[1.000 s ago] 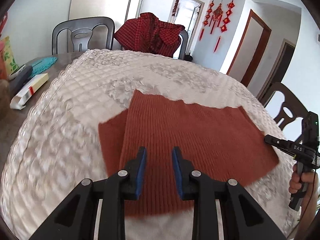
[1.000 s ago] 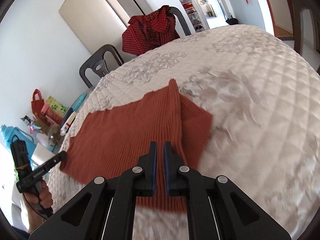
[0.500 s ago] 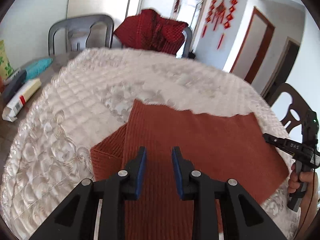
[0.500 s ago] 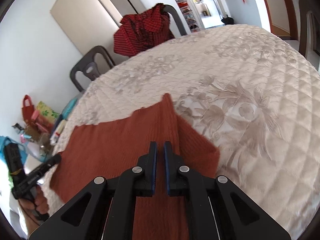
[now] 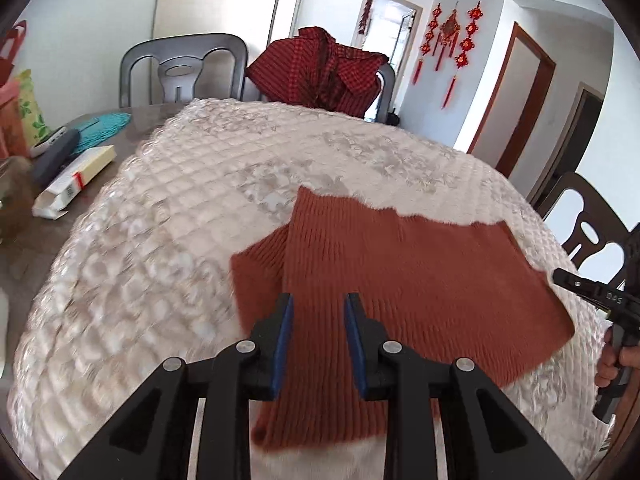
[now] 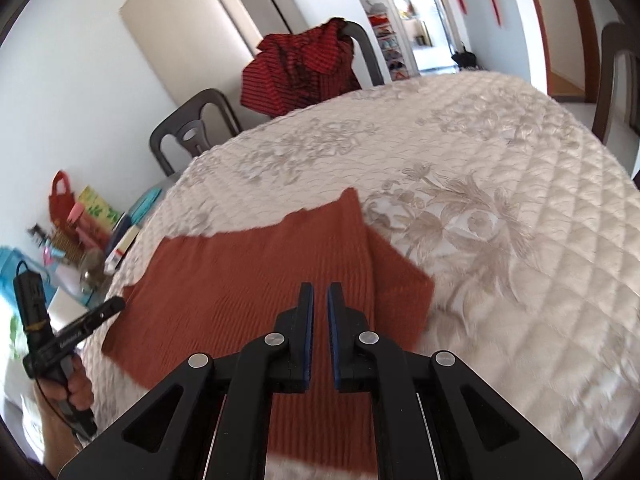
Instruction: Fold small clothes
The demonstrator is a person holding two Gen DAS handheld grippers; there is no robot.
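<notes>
the rust ribbed knit garment [image 5: 408, 280] lay flat on the quilted cream cover [image 5: 168, 240] of the desk, near the edge closest to the person. it looked partly folded: a narrower layer [image 5: 256, 268] stuck out from under the main panel on its left side in the left wrist view, and the same flap [image 6: 400, 280] showed on the other side in the right wrist view.

judging by its look, the knit was light, soft and limp, with some stretch along the ribs. it would sag and drape as soon as it was lifted, and the layers could slide apart. a corner or a doubled edge seemed the best place to pinch, taking both layers together. the satin-like cover might let the cloth drag rather than lift cleanly.

the left tool [image 5: 318, 300] hovered over the near-left part of the garment, its jaws spread apart and holding nothing. the cloth lay under and ahead of it. the right tool [image 6: 320, 289] hung over the near part of the garment, just left of the flap's fold line; its jaws were nearly closed, a thin gap between the blue pads, with no cloth between them. whether either tool touched the knit could not be told.
</notes>
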